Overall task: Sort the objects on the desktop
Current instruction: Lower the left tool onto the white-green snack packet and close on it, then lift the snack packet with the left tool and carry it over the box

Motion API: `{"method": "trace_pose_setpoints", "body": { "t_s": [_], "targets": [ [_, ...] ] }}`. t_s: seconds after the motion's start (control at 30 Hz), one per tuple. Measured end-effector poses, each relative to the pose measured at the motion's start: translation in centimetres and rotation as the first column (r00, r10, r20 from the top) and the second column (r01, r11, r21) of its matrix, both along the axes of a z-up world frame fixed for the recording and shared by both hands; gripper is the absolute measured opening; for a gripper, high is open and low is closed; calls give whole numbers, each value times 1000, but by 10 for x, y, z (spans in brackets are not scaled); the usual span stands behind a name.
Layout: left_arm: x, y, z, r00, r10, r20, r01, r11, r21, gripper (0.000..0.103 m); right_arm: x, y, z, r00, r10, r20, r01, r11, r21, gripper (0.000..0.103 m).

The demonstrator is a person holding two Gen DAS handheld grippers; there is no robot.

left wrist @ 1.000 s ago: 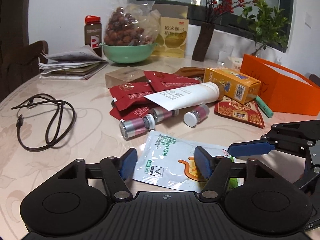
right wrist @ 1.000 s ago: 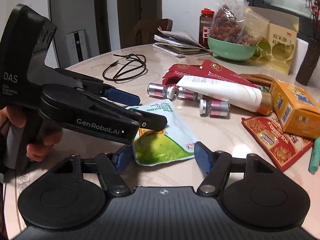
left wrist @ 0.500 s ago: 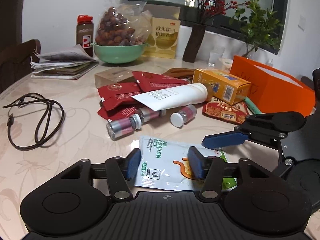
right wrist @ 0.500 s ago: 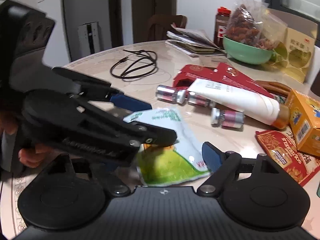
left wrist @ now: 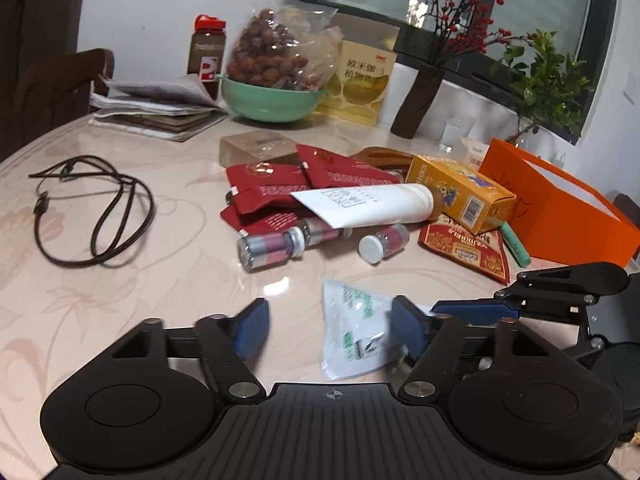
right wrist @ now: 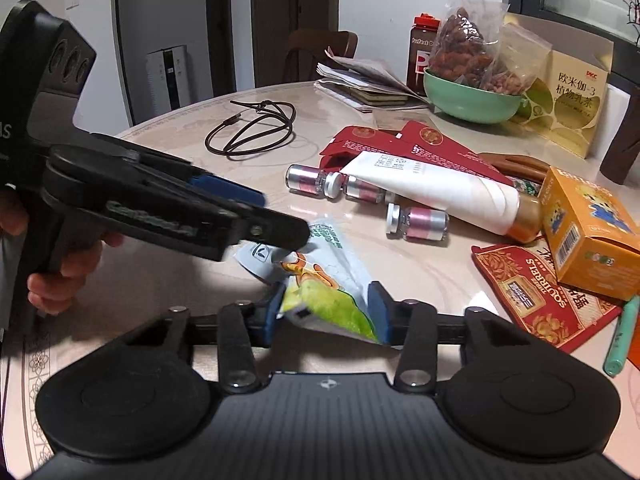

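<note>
A white and green snack pouch [right wrist: 328,280] is pinched between my right gripper's [right wrist: 326,314] blue pads and tilted up off the table; it also shows in the left wrist view [left wrist: 358,328]. My left gripper [left wrist: 328,330] is open, its right pad beside the pouch, its left pad apart from it. The left gripper also shows in the right wrist view [right wrist: 240,210], just left of the pouch. Behind lie a white tube [left wrist: 368,204], small vials [left wrist: 272,242], red packets [left wrist: 272,188], a yellow box [left wrist: 460,192] and a red snack bag [left wrist: 468,248].
An orange box [left wrist: 560,204] stands at the right, a green pen [left wrist: 516,242] beside it. A black cable [left wrist: 92,208] lies at the left. Papers [left wrist: 156,108], a green bowl of nuts [left wrist: 272,100], a jar [left wrist: 206,52] and a vase [left wrist: 420,100] stand at the back.
My right gripper has closed on the snack pouch and lifted its near end off the table. My left gripper has opened wider and shifted left of the pouch.
</note>
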State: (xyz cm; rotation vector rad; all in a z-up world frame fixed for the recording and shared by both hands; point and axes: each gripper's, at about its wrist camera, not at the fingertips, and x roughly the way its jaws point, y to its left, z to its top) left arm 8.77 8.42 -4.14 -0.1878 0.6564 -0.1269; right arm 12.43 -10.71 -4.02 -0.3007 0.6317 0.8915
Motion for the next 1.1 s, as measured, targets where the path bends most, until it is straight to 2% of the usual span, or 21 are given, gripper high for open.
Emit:
{"method": "trace_pose_setpoints", "body": {
  "t_s": [0.17,0.23,0.3,0.33,0.4,0.47,0.63,0.73,0.83,0.93,1.07,1.1],
  "targets": [
    [-1,-8,-1,999,-31,-8,31,999,-12,81,-3,-8,-1,1000,-2,7,2,1000,18,36],
    [0,-12,-1,998,-59,-18,58,997,-51,73,-4,-11,0,1000,-1,5,1,1000,21,35],
    [-3,-20,3,995,-97,-5,97,995,-29,68,-5,-16,1,1000,-6,-1,6,1000,27,34],
    [-5,-24,5,994,-113,-1,113,993,-16,69,-5,-19,1,1000,-10,-7,10,999,35,33],
    [-9,-28,8,991,-132,-1,132,991,-7,76,-4,-26,3,1000,-20,-18,21,998,59,32],
    [-13,-33,8,989,-149,-3,149,989,-15,77,-4,-34,6,999,-22,-37,25,996,89,31],
    [-12,-41,10,989,-145,8,145,988,-42,83,-8,-45,9,999,-29,-20,31,995,94,29],
    [-10,-44,11,992,-123,0,123,992,-19,87,-9,-56,13,999,-51,-17,53,992,112,29],
    [-5,-45,13,993,-116,-2,115,990,-81,86,-11,-66,20,998,-58,-22,60,987,146,28],
    [-5,-51,21,987,-159,36,163,978,-130,84,-14,-71,23,999,-43,-3,43,988,146,27],
    [-2,-61,29,984,-168,58,177,966,-189,83,-17,-78,28,998,-56,4,55,984,168,27],
    [-1,-62,30,984,-167,59,176,961,-211,78,-19,-78,28,998,-54,18,50,986,160,27]
  ]
}}
